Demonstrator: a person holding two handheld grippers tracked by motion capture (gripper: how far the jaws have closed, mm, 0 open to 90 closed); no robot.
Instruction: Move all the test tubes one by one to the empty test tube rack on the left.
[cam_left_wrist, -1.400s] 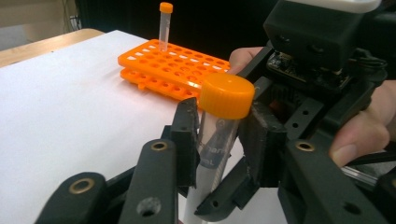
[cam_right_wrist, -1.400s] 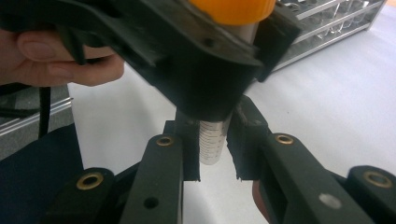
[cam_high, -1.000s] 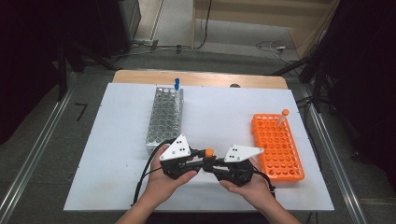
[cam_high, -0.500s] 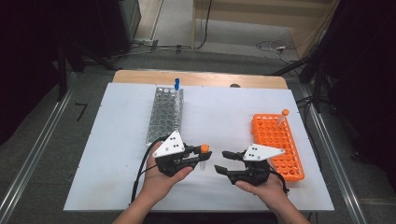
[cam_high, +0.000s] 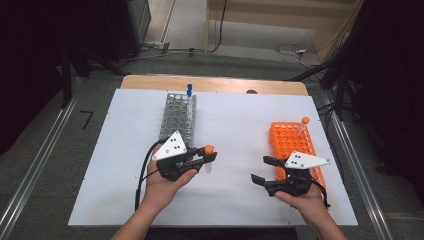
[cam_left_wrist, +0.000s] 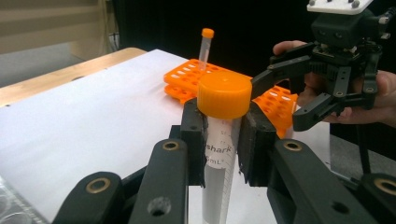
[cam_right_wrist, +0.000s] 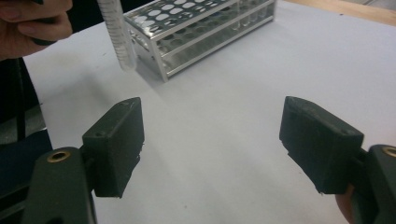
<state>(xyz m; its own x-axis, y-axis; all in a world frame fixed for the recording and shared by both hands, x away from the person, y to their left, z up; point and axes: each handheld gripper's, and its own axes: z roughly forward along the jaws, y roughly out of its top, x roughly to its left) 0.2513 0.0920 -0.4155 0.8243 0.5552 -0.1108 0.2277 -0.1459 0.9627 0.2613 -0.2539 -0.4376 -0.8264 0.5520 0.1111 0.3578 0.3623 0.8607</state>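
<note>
Over the white table top (cam_high: 125, 165), a little in front of the near end of the metal rack (cam_high: 177, 116), hangs the orange-capped tube (cam_high: 208, 159): a clear plastic tube with a broad, flat orange screw cap, printed lettering and a scale down its side, standing about upright and clear of the board. The left gripper (cam_high: 200, 159) has it pinched just under the cap, its two black pads pressed tight against the tube wall on either side; in the left gripper view the cap (cam_left_wrist: 224, 94) sits right above the pads.

The left hand (cam_high: 167, 181) comes in from the near edge, wrapped round the gripper body, with the jaws pointing toward the middle of the table. The right gripper (cam_high: 261, 169) is well apart from it, held just beside the near end of the orange rack (cam_high: 292, 142) and pointing back toward the left one. Its jaws have just been opening and now stand wide, with nothing but bare board between them in the right gripper view. The right hand (cam_high: 306, 197) cups it from below.

One more orange-capped tube (cam_high: 303, 125) leans in the far end of the orange rack, and a blue-capped tube (cam_high: 189, 90) stands at the far end of the metal rack. In the right gripper view the held tube's top is cut off by the frame. The print on it is too small to read in full, and the tube's bottom runs out of the left gripper view.
</note>
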